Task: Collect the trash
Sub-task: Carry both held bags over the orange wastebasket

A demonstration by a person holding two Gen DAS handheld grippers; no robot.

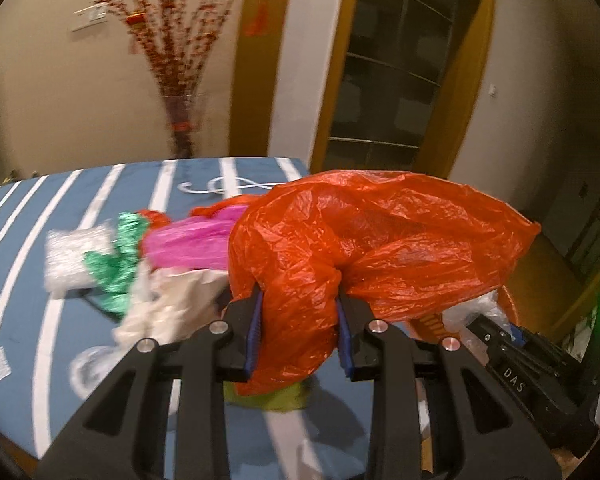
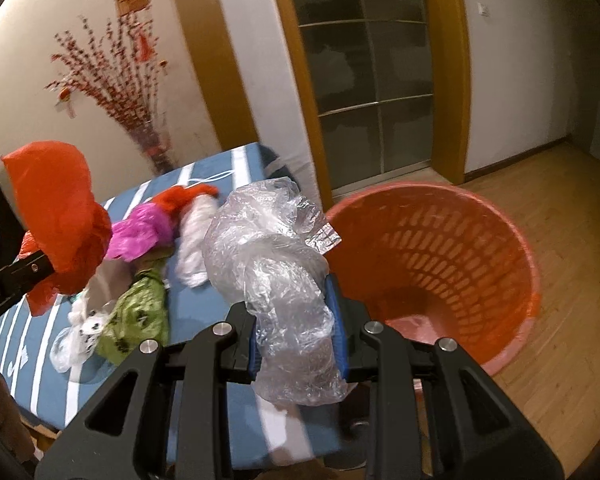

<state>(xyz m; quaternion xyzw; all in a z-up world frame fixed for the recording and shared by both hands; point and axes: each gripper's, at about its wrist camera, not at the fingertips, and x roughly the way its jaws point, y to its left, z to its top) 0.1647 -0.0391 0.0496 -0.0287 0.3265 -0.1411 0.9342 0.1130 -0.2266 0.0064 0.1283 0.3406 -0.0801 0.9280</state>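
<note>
Red plastic bag is pinched in the left hand-held gripper, jaws closed narrow on a bunched fold, most of the bag billowing loose above and to the right of the pads. Clear plastic bag is clamped the same way in the right hand-held gripper, crumpled film hanging below the jaws. Both loads are lifted clear of the worktop with its blue striped cloth. Orange slotted bin stands on the wood floor just beside the worktop edge, mouth tilted toward the right camera, looks empty. Still on the worktop: pink bag, green bag, white bag, a small clear bag and green foil scrap. Step in hand, as I judge it: carry both bags over the bin and drop. Do it well by keeping the pinch firm until each gripper is over the mouth, right one first since it's nearer; light film floats, so release low inside the rim. The red bag's loose bulk may snag the rim or drag the pile on the worktop, so lift it clear first.
</note>
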